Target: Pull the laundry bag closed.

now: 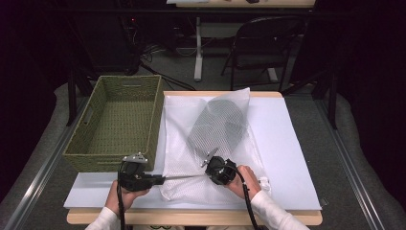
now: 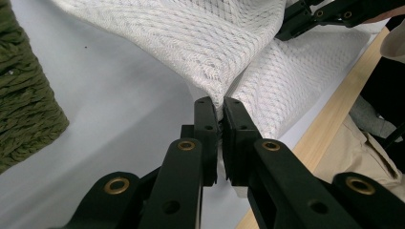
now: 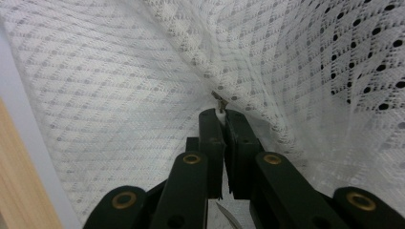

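Fig.: both grippers pinching a white mesh bag [image 1: 215, 139] at its near edge, prob. working the zipper.

Left gripper [image 1: 160, 179] nipped tight on the bag's corner fabric [image 2: 217, 102], likely to hold the edge taut; right gripper [image 1: 209, 168] clamped on the small zip pull [image 3: 220, 106], so the slider can run along it. Bag lies flat on the white tabletop [image 1: 287, 143], dark garment [image 1: 218, 124] inside, w/ a green woven basket [image 1: 119, 120] just beside it at left, presumably the drop-off spot.
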Available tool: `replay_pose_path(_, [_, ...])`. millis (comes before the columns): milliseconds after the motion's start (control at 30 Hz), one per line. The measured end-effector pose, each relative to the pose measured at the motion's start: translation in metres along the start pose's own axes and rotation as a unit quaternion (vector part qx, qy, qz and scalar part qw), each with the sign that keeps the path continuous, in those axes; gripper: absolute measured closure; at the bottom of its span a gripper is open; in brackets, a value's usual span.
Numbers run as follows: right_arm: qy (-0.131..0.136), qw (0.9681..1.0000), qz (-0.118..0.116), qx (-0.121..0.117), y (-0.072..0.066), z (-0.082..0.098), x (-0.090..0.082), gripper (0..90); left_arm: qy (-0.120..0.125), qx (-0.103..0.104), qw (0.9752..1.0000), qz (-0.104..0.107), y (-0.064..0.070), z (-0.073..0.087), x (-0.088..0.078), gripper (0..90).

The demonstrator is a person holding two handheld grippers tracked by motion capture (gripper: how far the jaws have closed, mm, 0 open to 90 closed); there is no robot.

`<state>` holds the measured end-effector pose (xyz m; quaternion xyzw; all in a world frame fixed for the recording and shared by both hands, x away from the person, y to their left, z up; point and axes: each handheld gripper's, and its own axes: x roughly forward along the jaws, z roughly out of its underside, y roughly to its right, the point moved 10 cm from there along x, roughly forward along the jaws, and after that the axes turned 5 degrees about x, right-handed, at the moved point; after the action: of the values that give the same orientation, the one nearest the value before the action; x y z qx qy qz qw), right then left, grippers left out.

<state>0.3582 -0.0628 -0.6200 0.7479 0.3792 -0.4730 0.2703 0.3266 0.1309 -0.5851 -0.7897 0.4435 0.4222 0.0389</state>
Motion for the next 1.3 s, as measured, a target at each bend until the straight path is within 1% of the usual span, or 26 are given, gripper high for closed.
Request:
replay_pose_path(33, [0.0,1.0,-0.002,0.001,0.0,0.0,0.0,87.3,0.001,0.001,1.0,0.0,0.0,0.0,0.0,86.0])
replay_pose_path(67, [0.0,1.0,0.0,0.003,0.0,0.0,0.0,87.2,0.001,0.002,1.0,-0.007,0.0,0.0,0.001,85.9])
replay_pose_path(100, [0.001,1.0,0.001,0.003,0.0,0.0,0.0,87.2,-0.001,0.006,1.0,-0.004,0.0,0.0,0.0,85.9])
replay_pose_path(133, [0.003,1.0,0.001,0.001,0.001,0.0,0.0,87.1,0.001,0.007,1.0,-0.005,0.0,0.0,0.0,85.9])
replay_pose_path(200, [0.006,1.0,0.003,0.001,0.001,-0.002,0.0,87.0,-0.004,0.011,0.9999,-0.01,-0.001,0.001,0.001,85.7])
replay_pose_path(233, [0.006,1.0,0.004,-0.002,0.0,-0.002,0.001,87.0,-0.004,0.01,0.9999,-0.009,-0.001,0.001,0.001,85.5])
replay_pose_path(367, [0.006,1.0,0.003,0.0,-0.001,-0.002,0.001,87.0,-0.007,0.009,0.9999,-0.004,0.0,0.002,0.002,84.6])
replay_pose_path(400, [0.006,1.0,0.004,-0.001,-0.001,-0.002,0.001,87.0,-0.01,0.015,0.9998,-0.01,0.0,0.003,0.003,84.9])
replay_pose_path(467, [0.003,1.0,0.008,0.001,0.0,-0.001,0.001,87.1,-0.004,0.014,0.9998,-0.011,0.001,0.001,0.003,85.8])
replay_pose_path(533, [0.0,1.0,0.005,0.008,0.002,0.001,0.0,87.2,0.004,0.016,0.9998,-0.01,0.003,-0.002,0.001,86.1])
replay_pose_path(633, [-0.001,0.9998,0.007,0.017,0.005,0.003,-0.001,87.3,0.006,0.015,0.9998,-0.009,0.001,-0.002,-0.001,86.3])
replay_pose_path(700, [-0.005,0.9996,0.014,0.022,0.009,0.007,-0.002,87.3,0.006,0.01,0.9999,-0.008,-0.001,-0.001,-0.003,86.3])
replay_pose_path(833, [-0.006,0.9994,0.018,0.029,0.016,0.014,-0.005,87.3,0.006,0.012,0.9999,-0.011,-0.003,-0.001,-0.004,86.3])
replay_pose_path(867, [-0.005,0.9994,0.017,0.031,0.016,0.015,-0.005,87.3,0.007,0.012,0.9999,-0.009,-0.002,-0.001,-0.004,86.2])
replay_pose_path(900, [-0.003,0.9993,0.016,0.032,0.016,0.016,-0.007,87.3,0.006,0.013,0.9998,-0.011,-0.002,-0.001,-0.004,86.3])
replay_pose_path(933, [-0.005,0.9993,0.021,0.03,0.018,0.017,-0.007,87.3,0.007,0.012,0.9999,-0.009,-0.002,-0.001,-0.004,86.2])
replay_pose_path(967, [-0.005,0.9992,0.018,0.035,0.017,0.018,-0.008,87.3,0.007,0.013,0.9998,-0.011,-0.002,-0.001,-0.004,86.2])
replay_pose_path(1000, [-0.006,0.9992,0.021,0.033,0.019,0.019,-0.009,87.3,0.007,0.012,0.9998,-0.012,-0.003,-0.001,-0.004,86.2])
replay_pose_path(1100, [-0.005,0.9989,0.023,0.04,0.022,0.022,-0.012,87.3,0.007,0.011,0.9998,-0.012,-0.003,-0.001,-0.005,86.2])
replay_pose_path(1167, [-0.005,0.9987,0.027,0.043,0.025,0.025,-0.014,87.3,0.006,0.011,0.9998,-0.016,-0.004,-0.001,-0.005,86.2])
replay_pose_path(1233, [-0.012,0.9981,0.039,0.046,0.029,0.029,-0.016,87.3,0.008,0.009,0.9997,-0.02,-0.007,0.0,-0.007,86.3])
replay_pose_path(1300, [-0.016,0.9975,0.043,0.055,0.035,0.036,-0.017,87.3,0.011,0.003,0.9997,-0.022,-0.011,0.0,-0.01,86.3])
